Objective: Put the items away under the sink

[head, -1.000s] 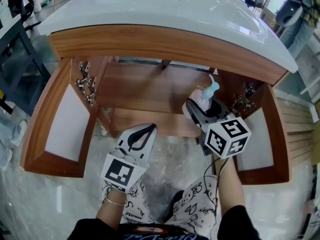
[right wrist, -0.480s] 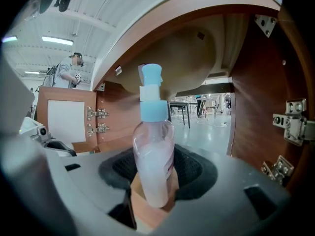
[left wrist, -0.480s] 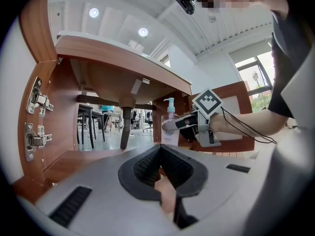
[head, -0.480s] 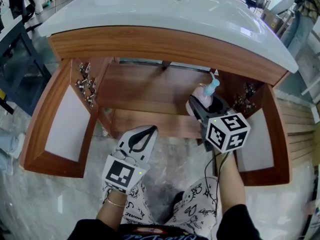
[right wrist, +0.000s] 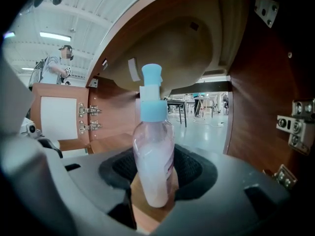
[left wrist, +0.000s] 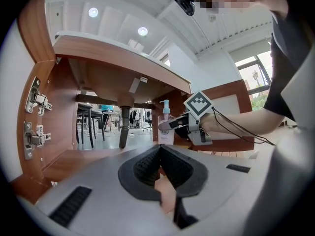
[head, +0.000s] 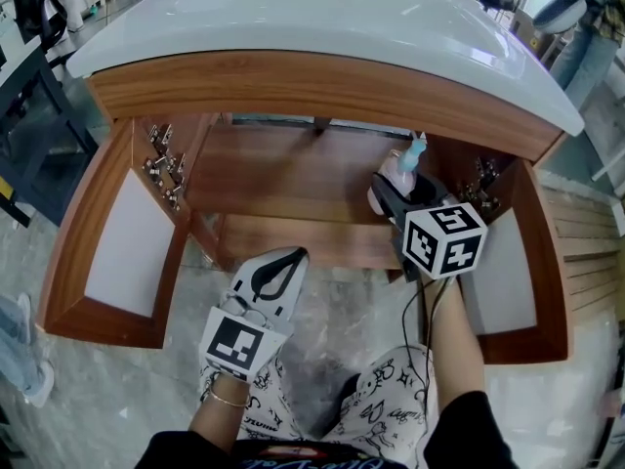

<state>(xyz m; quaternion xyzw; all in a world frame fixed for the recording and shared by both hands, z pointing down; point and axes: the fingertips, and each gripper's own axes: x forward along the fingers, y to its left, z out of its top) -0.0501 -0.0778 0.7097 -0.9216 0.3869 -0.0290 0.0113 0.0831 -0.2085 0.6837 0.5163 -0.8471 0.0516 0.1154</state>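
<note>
Since the right tool (right wrist: 158,180) is clamped on the pump bottle (right wrist: 153,146), upright at centre-right of the head view, the cabinet floor (head: 293,179) looks just beneath it under the sink (head: 322,8). The left tool (head: 276,265) is pinched closed on nothing, back at lower centre.

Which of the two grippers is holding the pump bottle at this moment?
The right gripper: its jaws clamp the blue-topped pump bottle upright between them. The left gripper has its jaws shut together with nothing in them.

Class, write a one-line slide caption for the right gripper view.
Right gripper holds a blue-capped pump bottle upright inside the open wooden cabinet, beneath the sink basin.
</note>
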